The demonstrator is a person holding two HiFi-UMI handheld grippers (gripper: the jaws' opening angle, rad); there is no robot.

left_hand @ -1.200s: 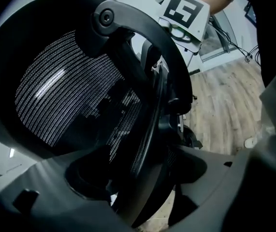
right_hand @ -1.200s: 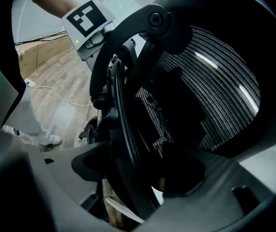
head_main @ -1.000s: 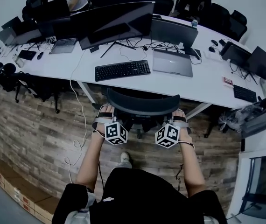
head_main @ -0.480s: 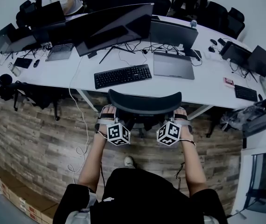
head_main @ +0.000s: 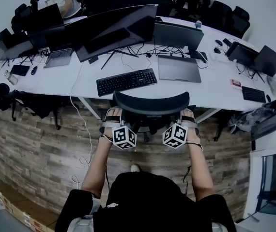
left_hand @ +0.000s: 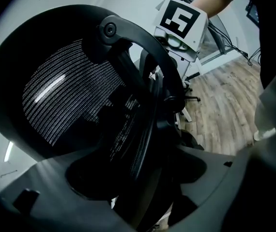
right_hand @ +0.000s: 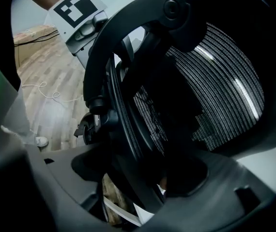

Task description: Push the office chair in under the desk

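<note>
Chair (head_main: 150, 104) set at desk (head_main: 80, 79) edge, backrest crosswise, judged not fully under. Backrest ends clamped by left gripper (head_main: 112, 115) and right gripper (head_main: 187, 116) — desk straight ahead, both grippers equally near.

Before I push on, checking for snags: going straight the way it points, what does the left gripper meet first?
The office chair: the left gripper holds its backrest rim between the jaws. Past that, probably the desk edge, though depth is unclear.
</note>
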